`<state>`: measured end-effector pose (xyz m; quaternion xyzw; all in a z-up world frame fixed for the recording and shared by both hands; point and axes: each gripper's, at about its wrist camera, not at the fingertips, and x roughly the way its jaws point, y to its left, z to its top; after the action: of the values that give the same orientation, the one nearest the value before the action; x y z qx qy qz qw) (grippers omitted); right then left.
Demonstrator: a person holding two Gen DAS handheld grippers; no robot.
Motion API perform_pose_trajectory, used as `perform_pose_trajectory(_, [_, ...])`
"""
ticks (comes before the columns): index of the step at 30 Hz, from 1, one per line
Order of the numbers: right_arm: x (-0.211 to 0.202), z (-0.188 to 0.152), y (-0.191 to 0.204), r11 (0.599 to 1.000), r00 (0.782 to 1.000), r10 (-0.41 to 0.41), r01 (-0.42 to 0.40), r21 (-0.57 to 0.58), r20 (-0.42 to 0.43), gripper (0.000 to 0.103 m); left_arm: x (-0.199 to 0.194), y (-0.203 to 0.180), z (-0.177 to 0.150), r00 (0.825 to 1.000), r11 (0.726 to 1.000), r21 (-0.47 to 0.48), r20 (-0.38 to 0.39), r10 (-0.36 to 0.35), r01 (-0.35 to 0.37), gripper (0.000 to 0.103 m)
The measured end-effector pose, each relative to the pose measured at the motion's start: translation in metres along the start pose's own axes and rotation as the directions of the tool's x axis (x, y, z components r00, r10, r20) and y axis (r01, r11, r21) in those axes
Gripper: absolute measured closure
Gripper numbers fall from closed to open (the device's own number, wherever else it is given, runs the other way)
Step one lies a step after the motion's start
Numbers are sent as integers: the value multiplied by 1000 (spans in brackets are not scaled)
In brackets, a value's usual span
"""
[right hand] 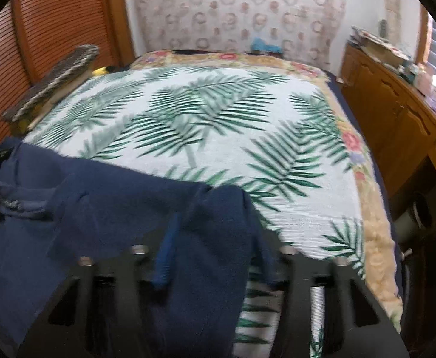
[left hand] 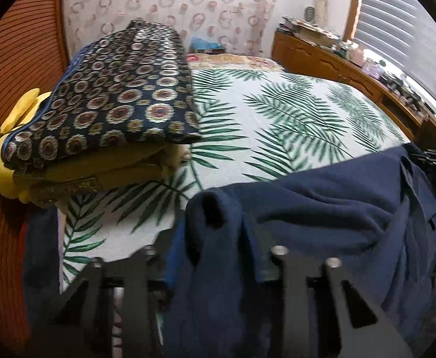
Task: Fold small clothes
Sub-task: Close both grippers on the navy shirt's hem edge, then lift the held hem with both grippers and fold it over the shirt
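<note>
Both the left gripper (left hand: 215, 256) and right gripper (right hand: 212, 253) have jaws clamped on the navy garment (left hand: 322, 208), lifted at the bed's (right hand: 218, 125) near edge; they should keep level, stretching it taut before laying it flat.

Navy garment (left hand: 322, 208) is soft matt fleece; palm-leaf bedspread (right hand: 206, 137) is ribbed woven cloth (cabinet (right hand: 397, 119) at three o'clock: glossy wood).
</note>
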<state>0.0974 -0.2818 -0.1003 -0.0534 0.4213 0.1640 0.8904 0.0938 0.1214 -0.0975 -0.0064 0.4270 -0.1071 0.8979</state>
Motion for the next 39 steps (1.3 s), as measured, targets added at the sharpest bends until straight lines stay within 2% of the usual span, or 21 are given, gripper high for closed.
perform_pose_trajectory(1, [-1, 0, 4, 1000, 1000, 14, -14, -18, -8, 90, -1, -1, 0, 1000, 1000, 0, -1, -8, 8, 89])
perform_pose_trajectory(2, [-1, -1, 9, 999, 1000, 17, -17, -36, -9, 91, -4, -2, 0, 1000, 1000, -1, 6, -17, 17, 94])
perform_pose_trajectory(5, [-10, -4, 22, 997, 999, 34, -33, -66, 14, 93, -29, -12, -5, 996, 999, -1, 83, -37, 37, 96])
perform_pose_trajectory(7, [-30, -6, 28, 997, 996, 58, -54, -60, 62, 93, -58, -18, -11, 985, 998, -13, 160, -60, 63, 96])
perform_pose_trajectory(11, [-81, -13, 37, 997, 980, 79, -74, -35, 181, 94, -130, -34, -22, 947, 996, -20, 312, -80, 91, 96])
perform_pose_trajectory(15, [-139, -15, 47, 997, 953, 73, -67, -30, 294, 94, -190, -57, -25, 914, 998, 50, 403, -51, 33, 96])
perform_pose_trajectory(18, [-183, -16, 53, 998, 929, 62, -50, -44, 366, 94, -228, -63, -20, 885, 998, 68, 464, -39, 8, 96])
perform_pose_trajectory(22, [-230, -9, 65, 997, 893, 56, -25, -74, 446, 94, -273, -68, -12, 838, 996, 90, 540, -70, 25, 96])
perform_pose_trajectory(23, [-245, -6, 69, 996, 879, 61, -22, -87, 474, 94, -279, -68, -8, 831, 995, 96, 551, -72, 22, 96])
perform_pose_trajectory(26, [-278, 2, 80, 992, 848, 73, -9, -124, 526, 94, -311, -78, -1, 794, 990, 136, 604, -63, -25, 96])
perform_pose_trajectory(29, [-310, 14, 95, 984, 817, 84, 21, -175, 571, 94, -332, -79, 7, 768, 987, 153, 637, -64, -45, 96])
perform_pose_trajectory(34, [-356, 38, 106, 972, 760, 70, 94, -217, 646, 94, -366, -75, 26, 709, 983, 162, 703, -57, -82, 96])
perform_pose_trajectory(39, [-390, 58, 101, 967, 707, 34, 155, -202, 706, 94, -389, -71, 50, 646, 979, 170, 761, -60, -109, 96])
